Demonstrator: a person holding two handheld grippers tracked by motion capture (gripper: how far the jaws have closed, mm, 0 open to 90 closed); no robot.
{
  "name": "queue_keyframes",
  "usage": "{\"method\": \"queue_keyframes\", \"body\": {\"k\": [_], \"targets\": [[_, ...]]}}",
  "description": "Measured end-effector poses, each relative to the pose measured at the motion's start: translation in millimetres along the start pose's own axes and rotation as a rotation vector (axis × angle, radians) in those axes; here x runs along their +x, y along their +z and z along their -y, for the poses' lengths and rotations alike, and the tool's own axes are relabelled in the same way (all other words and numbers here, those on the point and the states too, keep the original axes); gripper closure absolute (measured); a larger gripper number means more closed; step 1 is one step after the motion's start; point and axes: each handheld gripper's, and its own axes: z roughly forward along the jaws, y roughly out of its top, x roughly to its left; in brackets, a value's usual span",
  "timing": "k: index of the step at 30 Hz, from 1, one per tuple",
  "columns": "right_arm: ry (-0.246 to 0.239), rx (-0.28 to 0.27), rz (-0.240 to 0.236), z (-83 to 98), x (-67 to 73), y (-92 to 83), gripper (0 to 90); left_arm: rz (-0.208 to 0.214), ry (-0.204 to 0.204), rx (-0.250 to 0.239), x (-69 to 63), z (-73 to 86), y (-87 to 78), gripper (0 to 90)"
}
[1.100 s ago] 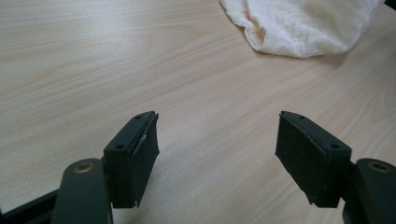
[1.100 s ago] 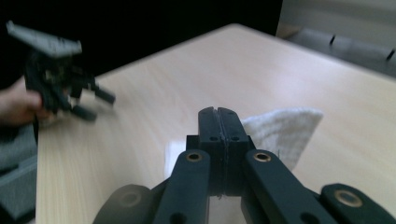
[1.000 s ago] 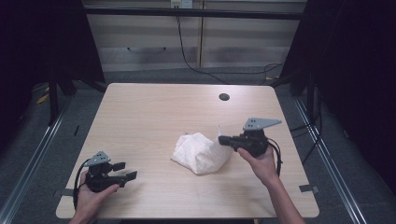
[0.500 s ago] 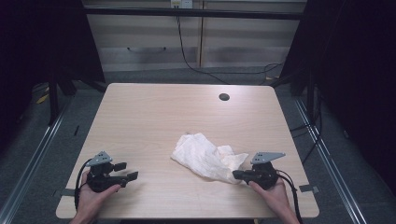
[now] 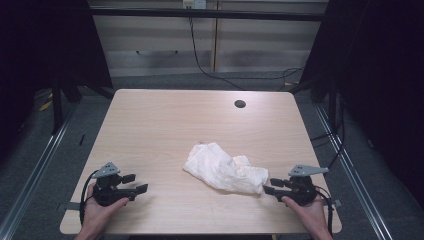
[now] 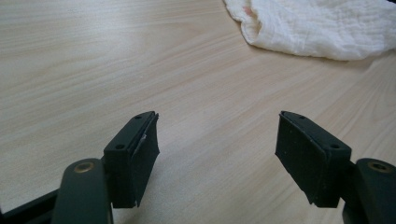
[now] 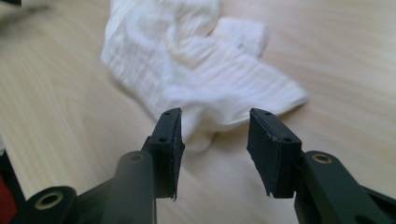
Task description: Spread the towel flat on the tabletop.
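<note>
Dragged toward the table's near right, the white cloth (image 5: 224, 173) lies released; right gripper (image 5: 269, 186) jaws just opened.

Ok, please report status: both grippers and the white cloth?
Left gripper open, idle. Right gripper just opened, off crumpled white cloth. Light wooden table: nothing in the way.

Wide bare table (image 5: 165, 125) from 9 through 12 to 3 o'clock of the crumpled white cloth (image 5: 223, 172), free for passing. Only a small dark hole (image 5: 240, 104) far at 12 o'clock. At 8 o'clock the left gripper (image 5: 135, 184), at 4 o'clock the right gripper (image 5: 270, 186), close beside the cloth edge.
</note>
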Motion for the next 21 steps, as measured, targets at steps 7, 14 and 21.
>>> {"method": "queue_keyframes", "body": {"k": [7,14,21], "targets": [[0.019,-0.031,0.046,-16.9,-25.3,3.1,63.7,0.007,0.003,0.005,-1.0,-1.1,3.0,29.7],[0.018,0.041,0.068,-25.0,-45.5,38.8,62.5,0.005,-0.002,0.004,0.5,-0.4,2.1,29.5],[-0.014,0.068,0.085,-19.8,-44.4,47.6,72.0,0.009,0.0,0.001,-0.8,-1.6,3.4,29.5]]}}
